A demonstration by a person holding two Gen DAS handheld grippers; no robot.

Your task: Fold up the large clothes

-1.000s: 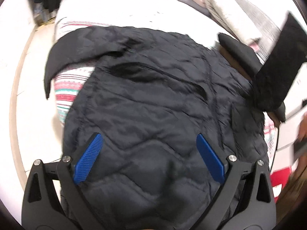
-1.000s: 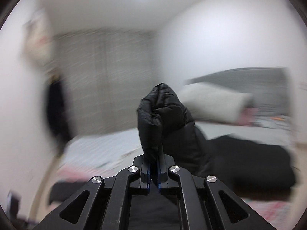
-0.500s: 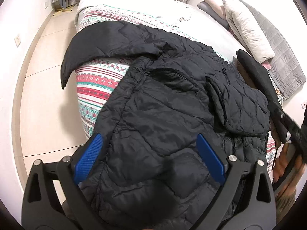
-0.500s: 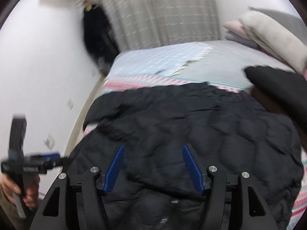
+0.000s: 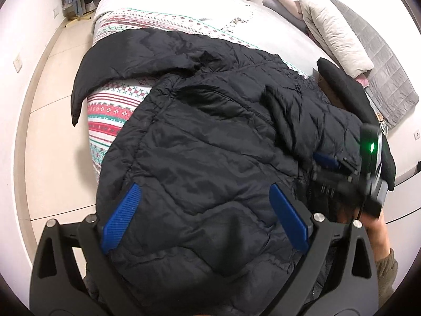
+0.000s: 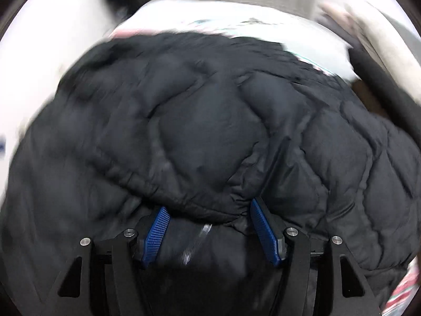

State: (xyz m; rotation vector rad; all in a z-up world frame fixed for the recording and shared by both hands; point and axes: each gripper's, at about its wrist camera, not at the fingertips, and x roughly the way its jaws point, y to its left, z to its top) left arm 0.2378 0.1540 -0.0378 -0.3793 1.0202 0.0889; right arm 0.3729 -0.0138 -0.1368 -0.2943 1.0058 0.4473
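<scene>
The bed [image 5: 163, 2] fills the upper half of the left wrist view, with a patterned red, green and white blanket [image 5: 110, 110] running down its left edge toward the pale floor [image 5: 50, 121].

Over it sprawls the black quilted jacket [image 5: 200, 142], taking up the whole centre of that frame; one sleeve [image 5: 86, 79] hangs off the bed at the upper left, the other sleeve [image 5: 289, 121] is folded across the body at centre right. In the right wrist view the jacket [image 6: 210, 121] is blurred but covers nearly everything.

Pillows [image 5: 331, 29] are stacked at the upper right, against a grey quilted headboard [image 5: 389, 73].

The left gripper [image 5: 205, 218] sits at the bottom of its frame, blue pads spread wide above the jacket, holding nothing.

The right gripper [image 6: 210, 231] has just been opening and now stands released, a fold of jacket lying between its pads (not pinched by them). From the left view it appears at centre right [image 5: 339, 173], blurred, a green light on it, with a hand [image 5: 373, 226] gripping it.
</scene>
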